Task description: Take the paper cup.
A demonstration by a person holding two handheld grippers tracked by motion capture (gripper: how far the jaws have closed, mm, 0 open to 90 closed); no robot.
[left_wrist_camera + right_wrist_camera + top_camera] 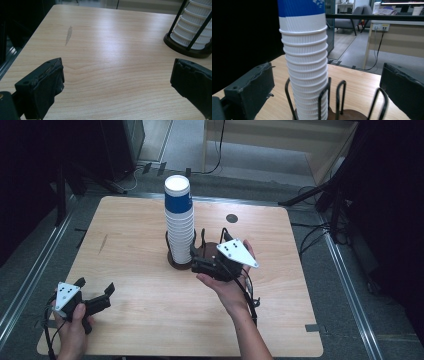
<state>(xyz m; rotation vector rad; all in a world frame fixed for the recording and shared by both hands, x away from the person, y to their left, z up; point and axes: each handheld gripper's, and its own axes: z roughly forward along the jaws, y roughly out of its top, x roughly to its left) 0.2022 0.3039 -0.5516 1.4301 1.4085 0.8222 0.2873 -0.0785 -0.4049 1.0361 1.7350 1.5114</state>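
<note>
The right gripper (pixel 196 262) has its jaws wide, the stack of paper cups (pixel 305 65) standing ahead between them, untouched, in its wire holder (pixel 337 100). The left gripper (pixel 95 292) also has wide jaws, over bare surface (pixel 112 62).

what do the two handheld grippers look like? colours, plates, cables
Both the left gripper and the right gripper are black, two-jawed, with worn dark pads. Each carries a grey three-cornered plate with small dark dots. Black cables trail from them. Forearms are bare, no sleeves.
</note>
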